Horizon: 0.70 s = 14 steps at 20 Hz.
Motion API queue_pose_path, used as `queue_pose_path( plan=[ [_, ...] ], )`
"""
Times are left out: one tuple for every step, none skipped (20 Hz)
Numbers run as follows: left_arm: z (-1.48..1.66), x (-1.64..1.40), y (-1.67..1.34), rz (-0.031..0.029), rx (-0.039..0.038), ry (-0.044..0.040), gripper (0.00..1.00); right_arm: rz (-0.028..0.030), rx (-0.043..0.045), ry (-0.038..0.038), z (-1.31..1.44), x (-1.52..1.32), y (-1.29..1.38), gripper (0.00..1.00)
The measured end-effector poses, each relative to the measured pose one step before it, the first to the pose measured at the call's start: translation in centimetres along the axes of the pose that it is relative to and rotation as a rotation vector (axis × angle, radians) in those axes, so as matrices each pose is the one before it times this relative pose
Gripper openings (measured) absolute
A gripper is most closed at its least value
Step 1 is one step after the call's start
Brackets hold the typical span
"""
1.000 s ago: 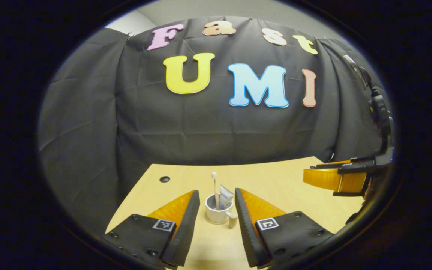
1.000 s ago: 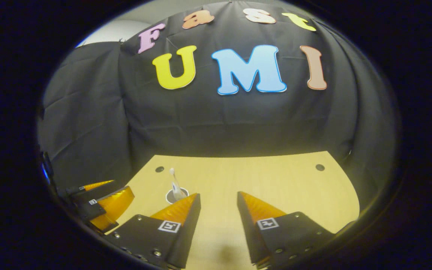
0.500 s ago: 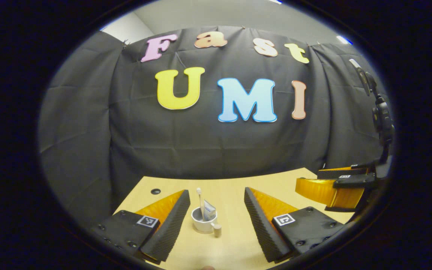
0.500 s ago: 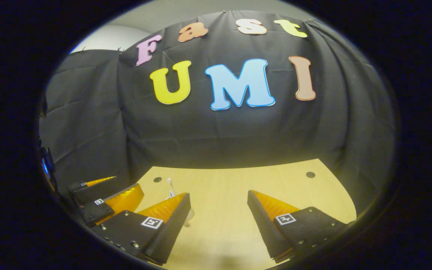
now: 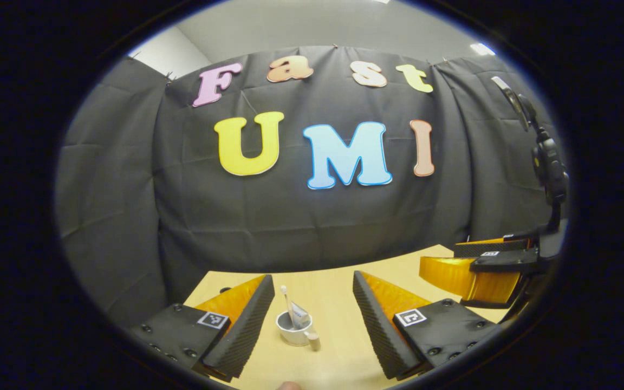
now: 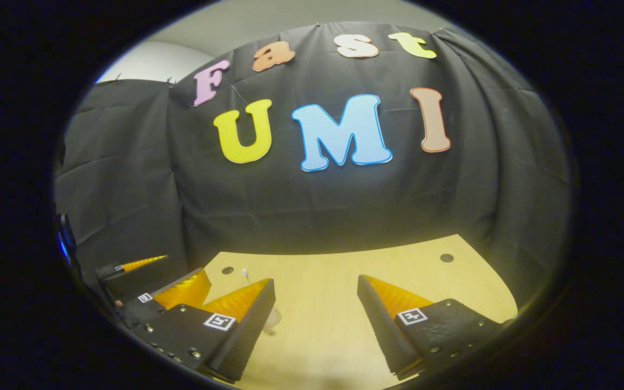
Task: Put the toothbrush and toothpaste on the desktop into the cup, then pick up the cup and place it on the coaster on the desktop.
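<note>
Cup (image 5: pixel 294 328): a small white cup is seen standing upright on the desktop (image 5: pixel 333 298), in the left gripper view between and just beyond the two fingers of the left gripper, touched by neither. A short stubby handle is seen at its near right side.
Toothbrush (image 5: pixel 287 307): it is stood inside the cup, head upward, leaning slightly to the left. In the right gripper view its head (image 6: pixel 245 273) is seen above the left finger of the right gripper.
Toothpaste (image 5: pixel 299 315): a small tube is stood in the cup beside the toothbrush, on its right, its top rising above the rim.
Coaster: whether one lies under the cup cannot be told from these views.
Left gripper (image 5: pixel 312 317): its fingers are held wide apart and nothing is gripped; the cup is framed in the gap. In the right gripper view it is seen at the far left (image 6: pixel 160 281), low over the desktop edge.
Right gripper (image 6: pixel 316 314): its fingers are spread apart over bare desktop and nothing is held. In the left gripper view it is seen at the right edge (image 5: pixel 480 265), well apart from the cup.
Desktop: a light wooden surface with small dark round holes (image 6: pixel 446 258) near its far edge.
Booth wall (image 5: pixel 290 216): black cloth is hung behind the desktop.
</note>
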<state>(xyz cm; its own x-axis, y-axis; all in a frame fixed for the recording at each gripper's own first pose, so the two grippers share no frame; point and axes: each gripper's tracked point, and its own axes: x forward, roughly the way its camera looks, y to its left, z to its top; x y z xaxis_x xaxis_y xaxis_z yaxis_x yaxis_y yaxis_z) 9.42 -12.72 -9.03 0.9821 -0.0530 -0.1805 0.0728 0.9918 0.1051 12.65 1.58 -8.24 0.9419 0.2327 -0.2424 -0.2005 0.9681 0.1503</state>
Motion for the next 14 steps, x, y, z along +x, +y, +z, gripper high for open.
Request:
queue_pose_path(
  plan=[
    [0.009,-0.107,0.015,-0.00001,0.00296,-0.00204,0.96,-0.00319,0.00057,-0.00271,0.023,0.061,-0.006,0.92],
    [0.073,-0.08,0.079,-0.00061,0.00176,-0.00034,0.95,-0.00278,0.00014,-0.00131,0.06,-0.152,-0.079,0.93],
    [0.031,-0.089,0.046,-0.00057,-0.00058,-0.00108,0.96,-0.00215,-0.00084,-0.00301,0.063,-0.118,0.02,0.93],
    [0.195,-0.161,-0.013,-0.00069,-0.00132,-0.00105,0.95,-0.00351,-0.00203,-0.001,-0.029,-0.117,-0.035,0.93],
    [0.156,-0.083,0.028,-0.00068,-0.00049,-0.00133,0.96,-0.00146,-0.00147,-0.00026,-0.057,-0.069,0.065,0.93],
    [-0.035,-0.023,0.029,-0.00056,0.00006,-0.0017,0.96,-0.00071,-0.0012,-0.00102,0.094,-0.141,0.051,0.92],
    [0.082,-0.15,0.094,0.00222,0.0015,-0.00408,0.96,-0.0016,-0.00201,-0.00136,0.028,-0.013,-0.038,0.92],
    [0.13,-0.182,-0.035,-0.0011,0.00088,-0.00235,0.96,-0.00023,-0.00264,0.00017,-0.018,-0.247,0.117,0.92],
    [0.12,-0.156,-0.05,-0.00331,0.00003,-0.00303,0.96,-0.00205,-0.00431,-0.00353,0.131,-0.178,0.095,0.92],
    [0.227,-0.156,0.0,-0.00109,0.00047,-0.00436,0.96,-0.00202,-0.00395,-0.00269,0.111,-0.108,0.01,0.92],
    [0.282,-0.219,0.099,-0.00046,-0.00029,-0.00602,0.96,0.0011,-0.00252,-0.0039,0.087,-0.052,0.213,0.92],
    [0.253,-0.027,0.043,-0.00159,-0.00088,-0.00401,0.96,-0.00047,-0.00294,-0.00377,0.163,-0.116,0.116,0.92],
    [0.24,-0.104,0.06,-0.0015,-0.00171,-0.00313,0.96,-0.00319,-0.00409,-0.00422,0.131,-0.038,0.074,0.92],
    [0.152,-0.024,0.061,-0.00016,-0.00135,-0.00335,0.95,-0.00175,-0.00369,-0.0033,0.069,-0.043,0.022,0.92]
  ],
)
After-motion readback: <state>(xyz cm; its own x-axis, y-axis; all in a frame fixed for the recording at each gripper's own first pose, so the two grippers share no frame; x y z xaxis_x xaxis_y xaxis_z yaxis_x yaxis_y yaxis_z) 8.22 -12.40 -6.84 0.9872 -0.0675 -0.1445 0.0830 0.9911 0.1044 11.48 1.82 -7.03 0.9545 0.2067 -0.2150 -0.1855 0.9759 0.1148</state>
